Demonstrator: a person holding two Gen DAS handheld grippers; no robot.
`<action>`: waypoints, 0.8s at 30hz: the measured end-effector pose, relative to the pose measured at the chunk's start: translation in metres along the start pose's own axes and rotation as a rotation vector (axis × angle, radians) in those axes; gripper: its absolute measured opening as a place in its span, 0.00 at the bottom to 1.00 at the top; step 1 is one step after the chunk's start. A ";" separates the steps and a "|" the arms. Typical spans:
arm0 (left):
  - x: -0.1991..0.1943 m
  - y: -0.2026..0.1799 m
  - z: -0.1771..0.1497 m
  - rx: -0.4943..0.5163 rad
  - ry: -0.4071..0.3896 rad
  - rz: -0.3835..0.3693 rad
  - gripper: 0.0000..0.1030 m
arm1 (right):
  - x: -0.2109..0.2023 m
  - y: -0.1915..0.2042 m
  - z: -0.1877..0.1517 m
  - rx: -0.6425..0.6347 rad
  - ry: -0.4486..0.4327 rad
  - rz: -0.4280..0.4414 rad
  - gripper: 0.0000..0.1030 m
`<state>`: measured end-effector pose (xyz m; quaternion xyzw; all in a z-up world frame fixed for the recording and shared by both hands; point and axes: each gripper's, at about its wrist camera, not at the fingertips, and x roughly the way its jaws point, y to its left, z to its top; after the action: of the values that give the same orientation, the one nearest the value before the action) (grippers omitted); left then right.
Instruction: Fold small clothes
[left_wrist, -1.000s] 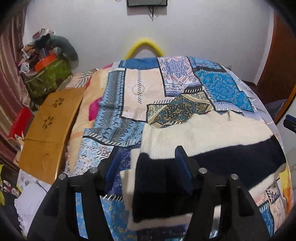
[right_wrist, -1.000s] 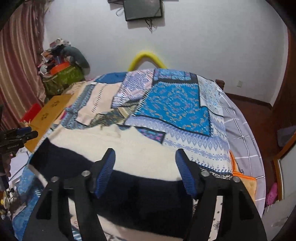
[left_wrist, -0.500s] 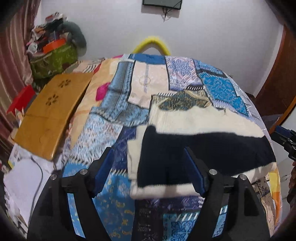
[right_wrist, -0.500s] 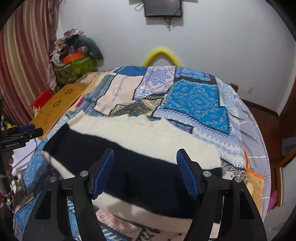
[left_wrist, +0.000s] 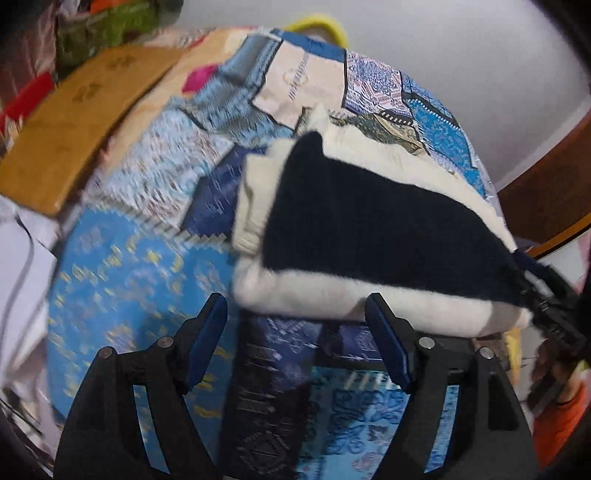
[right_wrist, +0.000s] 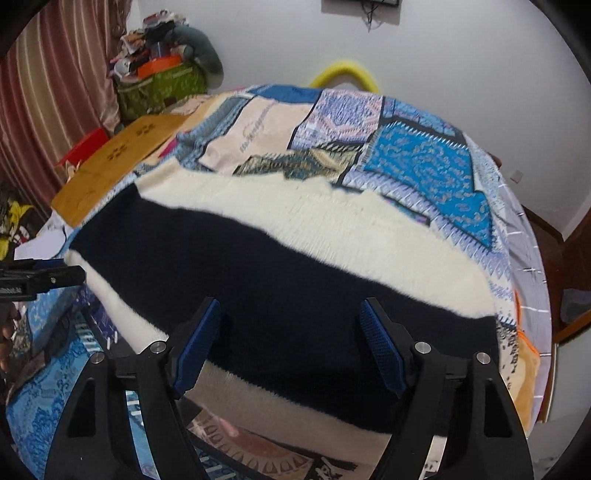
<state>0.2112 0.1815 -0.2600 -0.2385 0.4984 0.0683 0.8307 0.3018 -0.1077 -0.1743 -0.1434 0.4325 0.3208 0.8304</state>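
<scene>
The left gripper (left_wrist: 295, 325) stood with its blue-padded jaws apart and nothing between them, its fingers (left_wrist: 207, 339) over the patchwork bedspread (left_wrist: 129, 280). Just beyond its tips lay the near cream edge of the folded sweater (left_wrist: 369, 225), a cream knit with a broad dark navy band, its left end doubled over itself. The right gripper (right_wrist: 291, 325) hung over the same sweater (right_wrist: 295, 266), its jaws opening, the pads (right_wrist: 380, 347) framing the navy band without pressing on it as far as the view showed. From that side the sweater lay across the near part of the bed, cream strip nearest, navy band next, cream again beyond. The left gripper's tip (right_wrist: 40, 280) showed at the sweater's left end. A wooden board (right_wrist: 118, 162) lay beside the bed's left edge.
</scene>
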 end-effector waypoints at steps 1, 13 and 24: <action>0.002 -0.001 0.000 -0.011 0.013 -0.023 0.74 | 0.003 0.001 -0.001 -0.005 0.012 0.002 0.72; 0.030 0.003 0.019 -0.103 0.055 -0.168 0.77 | 0.019 0.003 -0.010 -0.008 0.028 0.038 0.83; 0.043 0.007 0.030 -0.184 0.080 -0.252 0.83 | 0.022 0.000 -0.011 0.007 0.012 0.065 0.87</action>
<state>0.2540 0.1964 -0.2878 -0.3767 0.4887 -0.0006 0.7869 0.3040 -0.1049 -0.1987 -0.1286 0.4431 0.3451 0.8173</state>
